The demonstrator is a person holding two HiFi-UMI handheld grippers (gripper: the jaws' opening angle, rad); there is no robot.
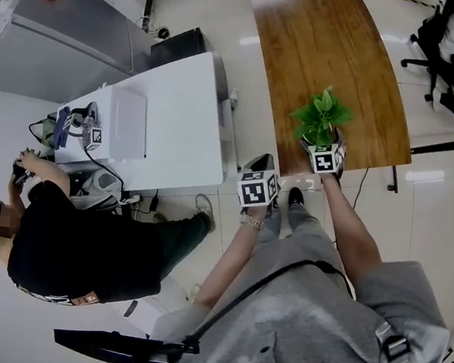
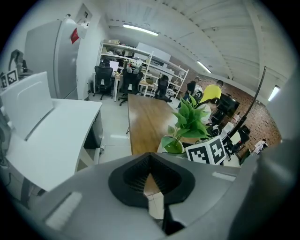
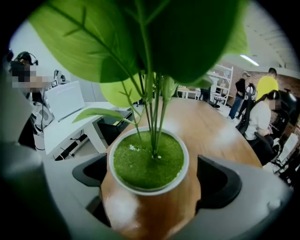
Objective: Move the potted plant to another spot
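The right gripper's [image 3: 153,178] jaws are standing wide apart. The potted plant [image 3: 148,159] is sitting between them, with a gap showing on each side of its white rim. Beneath them, the pot is resting on the wooden table [image 3: 211,131], near its edge. The left gripper [image 2: 149,176] is keeping its jaws together on nothing, with the plant lying ahead to its right.

The glossy green-leaved potted plant [image 3: 148,161] has a white pot rim and bright green filling (flecked white, possibly grit). The long wooden desk [image 1: 332,58] is warm brown, streak-grained. The right tool [image 3: 154,180] is grey with black pads [image 3: 220,180]; its cube [image 1: 326,159] bears black-and-white squares.
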